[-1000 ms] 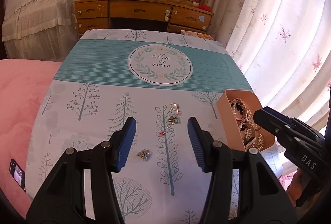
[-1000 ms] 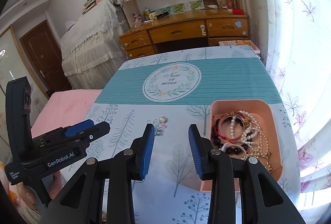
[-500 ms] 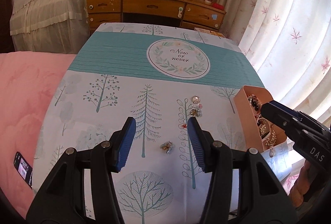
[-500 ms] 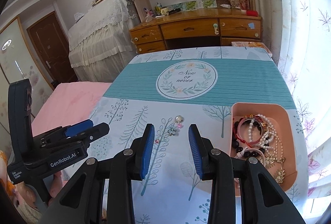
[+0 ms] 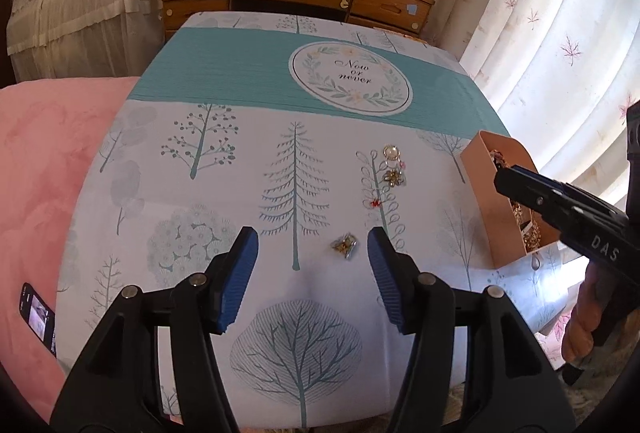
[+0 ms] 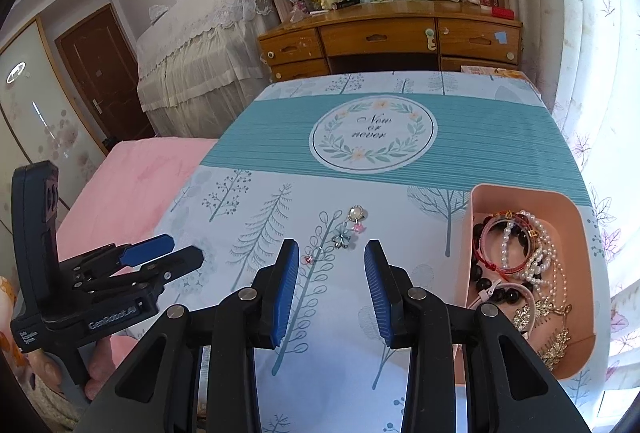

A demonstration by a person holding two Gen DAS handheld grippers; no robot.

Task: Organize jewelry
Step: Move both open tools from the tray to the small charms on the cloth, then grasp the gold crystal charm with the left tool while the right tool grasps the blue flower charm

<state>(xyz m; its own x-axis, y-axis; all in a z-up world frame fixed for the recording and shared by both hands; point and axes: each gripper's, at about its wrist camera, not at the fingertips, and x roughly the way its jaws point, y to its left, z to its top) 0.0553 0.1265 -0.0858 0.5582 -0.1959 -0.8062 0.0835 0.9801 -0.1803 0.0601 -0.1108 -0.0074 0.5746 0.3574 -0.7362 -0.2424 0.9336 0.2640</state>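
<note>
**Two grippers close in on loose trinkets**

Two tongs hang over the tree-print tablecloth (image 5: 192, 217), both empty. Nearest, the left gripper (image 5: 310, 259) has just spread its jaws wider and sunk lower than a second ago, the small gold piece (image 5: 344, 245) lying on the cloth just ahead between its tips, untouched. The right gripper (image 6: 331, 273) stands part-open, unchanged. Farther off sit a red bead (image 6: 307, 259), a flower charm (image 6: 342, 239) and a pearl charm (image 6: 356, 213). At right, the pink tray (image 6: 520, 193) holds bracelets. A pick-up looks imminent.
</note>
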